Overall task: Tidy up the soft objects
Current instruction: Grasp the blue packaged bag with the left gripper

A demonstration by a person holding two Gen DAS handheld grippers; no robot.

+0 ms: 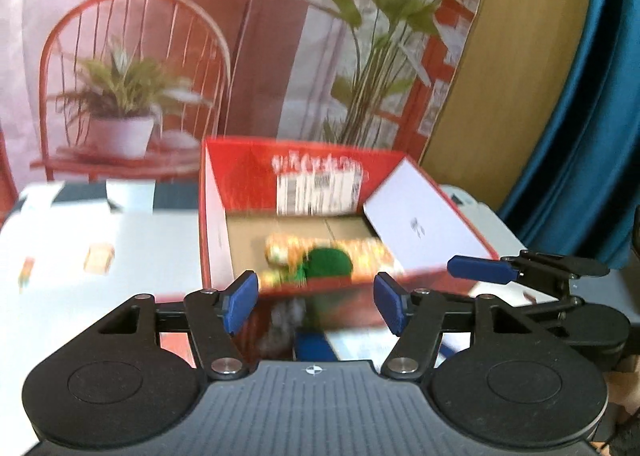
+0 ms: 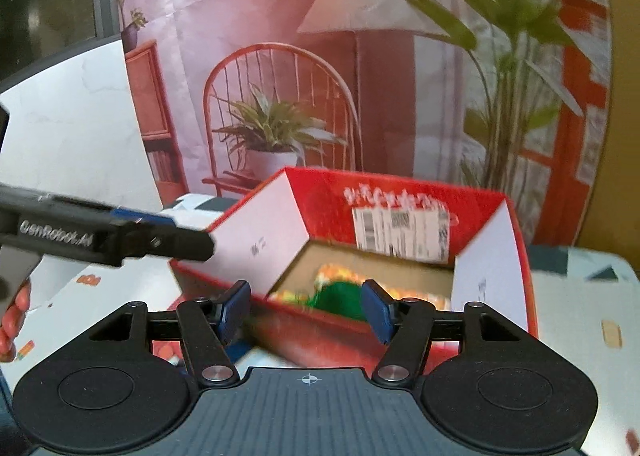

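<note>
While both the left gripper (image 1: 316,302) and right gripper (image 2: 306,310) hang open and empty at the box's (image 1: 216,223) near edge, soft toys (image 1: 320,262) lie inside on its floor.

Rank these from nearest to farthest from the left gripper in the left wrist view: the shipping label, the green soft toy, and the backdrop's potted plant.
1. Green soft toy: in the red box, just beyond the left gripper.
2. Shipping label: on the box's far inner wall, behind the toy.
3. Potted plant: printed on the backdrop, upper left, past the table.
</note>
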